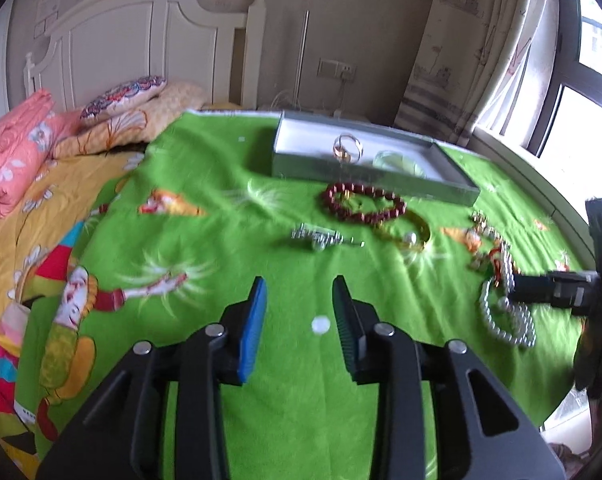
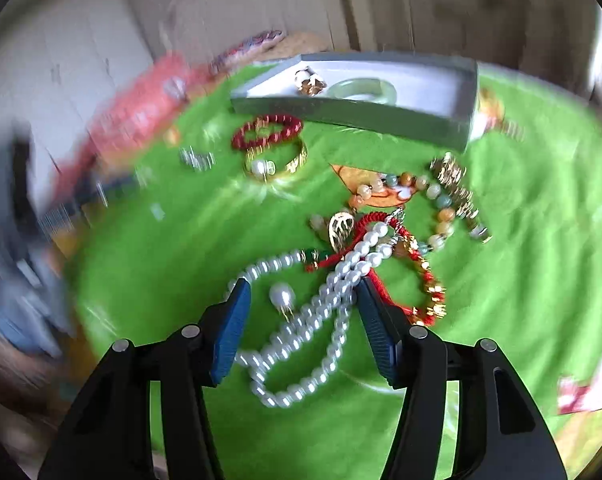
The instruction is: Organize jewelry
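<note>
A grey tray (image 1: 453,190) (image 2: 341,114) with a white floor sits at the back of the green cloth and holds a ring (image 1: 347,147) and a pale green bangle (image 1: 399,160) (image 2: 363,90). In front of it lie a dark red bead bracelet (image 1: 363,204) (image 2: 267,130), a gold bangle (image 1: 411,236) (image 2: 279,162) and a silver piece (image 1: 321,237). My left gripper (image 1: 299,300) is open and empty above the cloth. My right gripper (image 2: 301,292) is open, its jaws on either side of a white pearl necklace (image 2: 313,320) (image 1: 509,320) that is tangled with a red cord bracelet (image 2: 421,276).
A stone bead bracelet (image 2: 433,200) and a gold-tone chain (image 2: 459,196) lie right of the pile. Pillows (image 1: 133,120) and a pink quilt (image 1: 13,152) lie on the bed to the left. A window (image 1: 581,92) and a curtain are at the right.
</note>
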Demonstrator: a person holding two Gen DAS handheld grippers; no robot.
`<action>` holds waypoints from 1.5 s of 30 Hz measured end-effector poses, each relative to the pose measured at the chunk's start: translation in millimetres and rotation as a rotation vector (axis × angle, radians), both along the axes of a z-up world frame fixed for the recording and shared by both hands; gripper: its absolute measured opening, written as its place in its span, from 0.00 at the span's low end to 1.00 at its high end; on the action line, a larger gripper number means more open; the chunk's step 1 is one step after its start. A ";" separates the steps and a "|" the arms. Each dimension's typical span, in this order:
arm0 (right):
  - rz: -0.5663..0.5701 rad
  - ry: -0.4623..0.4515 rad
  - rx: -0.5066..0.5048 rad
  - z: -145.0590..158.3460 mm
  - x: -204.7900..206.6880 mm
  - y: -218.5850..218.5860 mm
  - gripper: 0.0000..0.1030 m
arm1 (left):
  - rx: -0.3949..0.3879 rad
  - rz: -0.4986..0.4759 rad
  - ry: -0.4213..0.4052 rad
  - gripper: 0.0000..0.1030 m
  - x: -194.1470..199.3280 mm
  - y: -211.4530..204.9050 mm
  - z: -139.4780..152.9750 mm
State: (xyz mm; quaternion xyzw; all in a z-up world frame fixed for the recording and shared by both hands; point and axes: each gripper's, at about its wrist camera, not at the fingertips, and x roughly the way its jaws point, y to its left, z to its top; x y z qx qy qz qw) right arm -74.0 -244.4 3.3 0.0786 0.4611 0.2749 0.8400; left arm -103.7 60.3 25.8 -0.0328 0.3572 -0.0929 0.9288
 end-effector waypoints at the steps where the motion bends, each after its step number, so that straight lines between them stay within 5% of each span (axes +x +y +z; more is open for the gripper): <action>1: -0.016 0.026 0.045 -0.6 6.5 -6.0 0.48 | 0.000 -0.006 0.005 0.34 -0.3 -1.6 -2.3; 5: -0.058 -0.005 -0.060 0.8 12.5 -0.6 0.17 | 0.026 -0.039 0.003 0.46 0.2 -13.5 -5.0; 9: -0.044 -0.109 -0.203 2.8 -0.6 16.4 0.14 | 0.037 -0.047 0.024 0.58 7.4 -17.9 -5.9; 10: -0.046 -0.125 -0.196 4.0 -4.6 15.0 0.07 | 0.023 -0.044 0.037 0.59 10.9 -15.7 -6.3; 15: -0.091 -0.226 0.008 36.6 -23.3 -8.7 0.07 | -0.033 -0.019 0.095 0.58 38.9 -8.7 -4.8; 21: -0.100 -0.349 0.162 95.6 -35.9 -24.2 0.08 | 0.036 -0.038 0.139 0.55 73.5 -34.6 -6.6; 24: -0.079 -0.427 0.181 129.6 -45.7 -25.4 0.08 | -0.024 -0.026 0.181 0.44 86.8 -37.6 -15.0; 26: -0.070 -0.463 0.186 144.1 -48.6 -23.4 0.08 | -0.012 -0.005 0.169 0.18 90.5 -40.2 -16.1; 29: -0.065 -0.520 0.200 168.4 -49.2 -21.6 0.08 | -0.047 -0.042 0.141 0.02 91.2 -47.1 -13.9; 36: -0.051 -0.615 0.201 213.3 -42.9 -13.4 0.08 | -0.048 -0.058 0.121 0.01 92.0 -48.2 -10.0; 39: -0.045 -0.636 0.196 225.0 -42.6 -9.8 0.08 | -0.068 -0.072 0.137 0.07 95.9 -43.6 -11.4; 41: -0.036 -0.644 0.195 230.4 -41.3 -5.2 0.08 | -0.048 -0.065 0.143 0.41 100.7 -44.5 -12.8; 43: -0.031 -0.651 0.190 234.9 -40.8 -1.8 0.08 | -0.016 -0.048 0.132 0.59 105.8 -47.2 -14.0; 45: -0.028 -0.654 0.188 236.6 -39.4 0.8 0.08 | -0.004 -0.054 0.150 0.57 113.5 -50.4 -17.1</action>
